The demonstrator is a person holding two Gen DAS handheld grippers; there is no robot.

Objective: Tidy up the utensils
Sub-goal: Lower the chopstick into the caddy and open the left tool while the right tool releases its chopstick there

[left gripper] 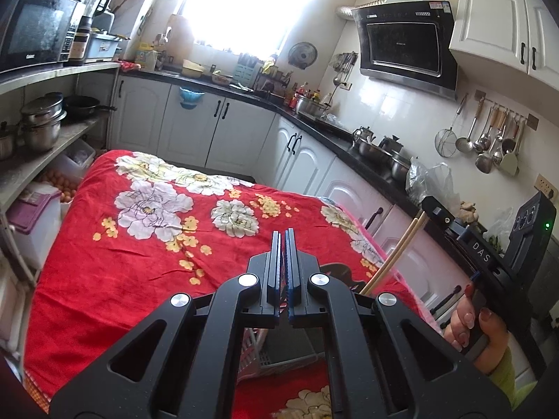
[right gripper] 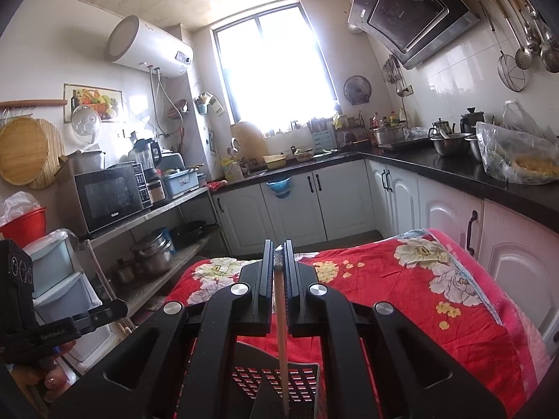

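Observation:
My right gripper (right gripper: pixel 278 244) is shut on a pair of pale wooden chopsticks (right gripper: pixel 281 314). They run back between its fingers towards the camera. Under them lies a dark slotted basket (right gripper: pixel 272 377) on the red floral cloth (right gripper: pixel 401 296). In the left wrist view, the chopsticks (left gripper: pixel 391 258) slant down from the right gripper (left gripper: pixel 428 209) at the right, with a hand (left gripper: pixel 471 328) on its grip. My left gripper (left gripper: pixel 283 235) is shut with nothing between its fingers, above the cloth-covered table (left gripper: pixel 122 262). A pale slotted basket (left gripper: pixel 279 356) shows below it.
White cabinets under a black counter (right gripper: pixel 454 174) run along the right and the back. Pots and plastic bags (right gripper: pixel 517 157) crowd the counter. A metal shelf (right gripper: pixel 157 209) on the left holds a microwave and pans. Ladles hang on the wall (left gripper: pixel 489 139).

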